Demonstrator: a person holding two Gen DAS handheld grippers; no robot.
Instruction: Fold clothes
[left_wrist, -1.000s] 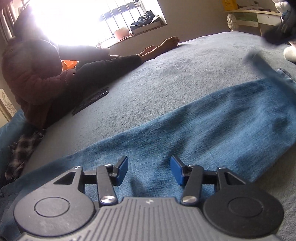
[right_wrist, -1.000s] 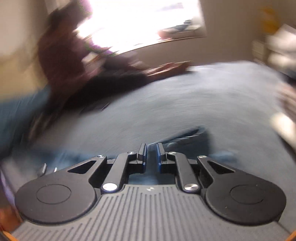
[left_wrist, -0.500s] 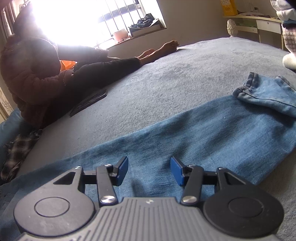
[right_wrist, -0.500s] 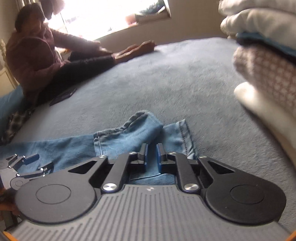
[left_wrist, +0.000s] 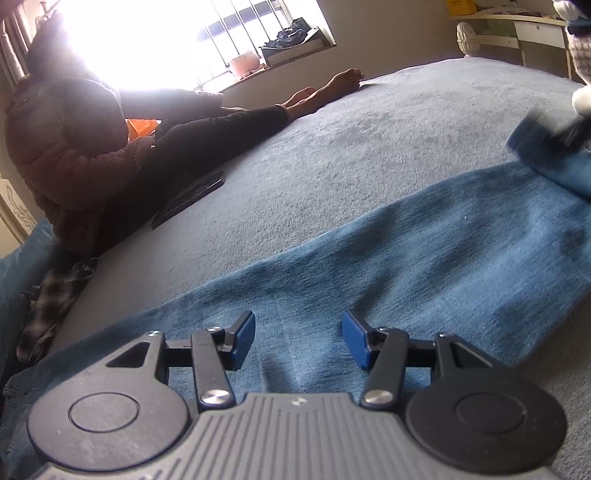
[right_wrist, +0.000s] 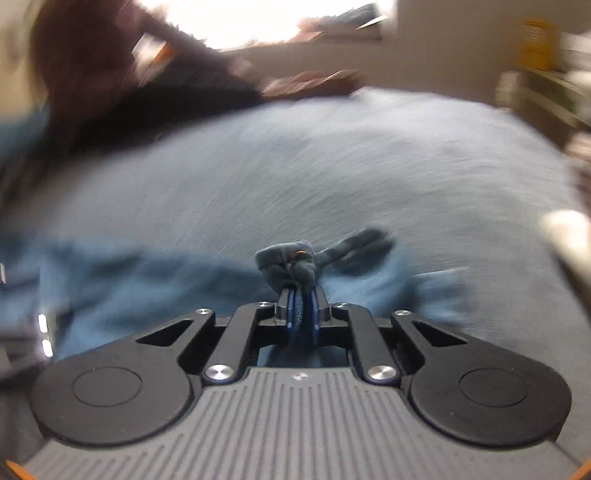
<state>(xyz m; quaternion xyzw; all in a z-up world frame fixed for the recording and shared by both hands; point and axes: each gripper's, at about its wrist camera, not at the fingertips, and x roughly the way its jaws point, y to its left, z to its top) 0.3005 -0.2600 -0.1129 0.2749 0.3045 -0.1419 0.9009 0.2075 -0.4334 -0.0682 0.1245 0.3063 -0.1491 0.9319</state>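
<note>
A: Left wrist view. Left gripper (left_wrist: 298, 341), jaws spread wide, nothing between them, low over the jeans (left_wrist: 424, 266). Denim runs long from 7 o'clock to 2 o'clock across the bed (left_wrist: 369, 147). Blurred at 2 o'clock: the right gripper (left_wrist: 569, 134) with a fold of cloth.

B: Right wrist view?

A: Heavy blur. Right gripper (right_wrist: 302, 308), jaws clamped on a bunched hem of the jeans (right_wrist: 291, 264); rest of the garment trails toward 9 o'clock.

B: What does the fold turn on?

A: My judgement: the held end lies at the far 2 o'clock tip of the long axis; the left jaws sit nearer mid-leg, placed to pin it.

B: Bystander?

A: A seated person (left_wrist: 74, 155) at 10 o'clock, well apart.
</note>
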